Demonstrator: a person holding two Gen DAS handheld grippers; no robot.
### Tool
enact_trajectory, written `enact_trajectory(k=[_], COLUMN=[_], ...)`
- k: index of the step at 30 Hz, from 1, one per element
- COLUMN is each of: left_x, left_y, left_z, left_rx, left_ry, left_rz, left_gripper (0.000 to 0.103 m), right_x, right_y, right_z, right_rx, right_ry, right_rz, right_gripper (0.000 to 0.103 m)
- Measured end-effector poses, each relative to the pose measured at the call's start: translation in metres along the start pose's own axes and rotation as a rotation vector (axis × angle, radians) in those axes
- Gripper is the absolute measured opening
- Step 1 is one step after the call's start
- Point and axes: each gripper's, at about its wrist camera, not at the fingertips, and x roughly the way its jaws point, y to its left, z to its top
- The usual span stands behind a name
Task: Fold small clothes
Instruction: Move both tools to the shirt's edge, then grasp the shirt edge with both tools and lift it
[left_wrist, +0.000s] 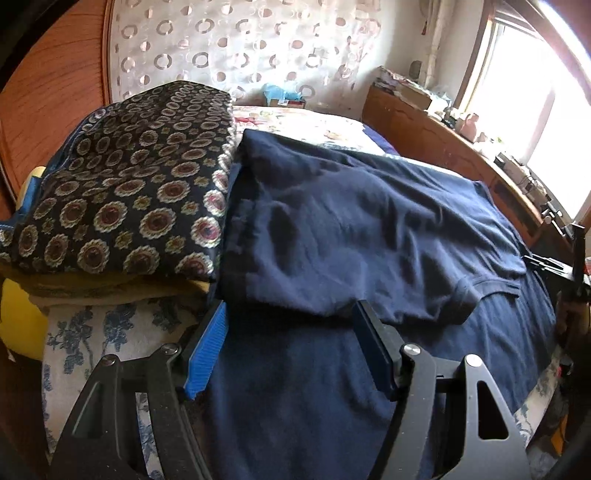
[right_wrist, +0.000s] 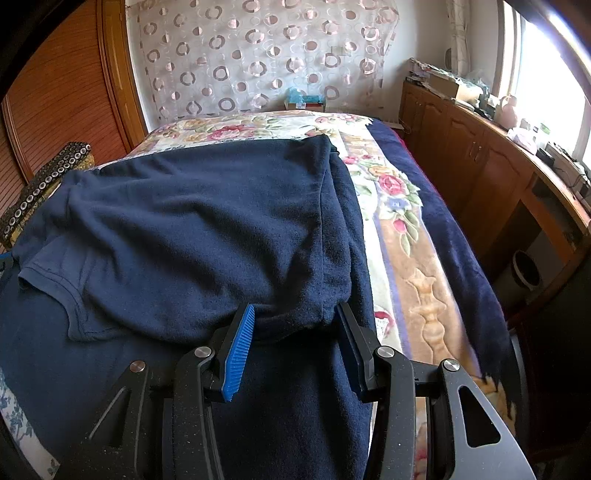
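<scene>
The bed (right_wrist: 424, 280) carries a flowered blanket, and on it the navy garment (right_wrist: 192, 229) lies spread, already doubled once so that its upper layer ends in a fold edge near both tongs; at its left side a stack of folded clothes (left_wrist: 122, 206) waits, the patterned one on top. The right gripper (right_wrist: 293, 325) stands partly open with a bunch of the fold edge between its pads, but whether the pads really press the cloth I cannot tell; the left gripper (left_wrist: 290, 321) is wide open at the same edge, its tips touching or just above the cloth and holding nothing. To do this step well, I think both tongs should take both layers together, at the same height; then lift little and carry the edge evenly, so no wrinkle is dragged along.
</scene>
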Motion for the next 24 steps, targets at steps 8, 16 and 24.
enact_trajectory(k=[8,16,24], left_x=[0.003,0.008,-0.024], left_y=[-0.003,0.005,-0.010], left_z=[0.010,0.015,0.012], left_rx=[-0.010,-0.031,0.032], left_ry=[-0.023,-0.035,-0.141], left_rz=[-0.020,0.030,-0.013], left_gripper=[0.057,0.023,0.007], right_x=[0.000,0.000,-0.014], right_y=[0.000,0.001,0.007], right_z=[0.000,0.001,0.007], right_rx=[-0.001,-0.013,-0.042], right_ry=[0.000,-0.001,-0.060], right_rz=[0.000,0.000,0.006], right_gripper=[0.047,0.033,0.007])
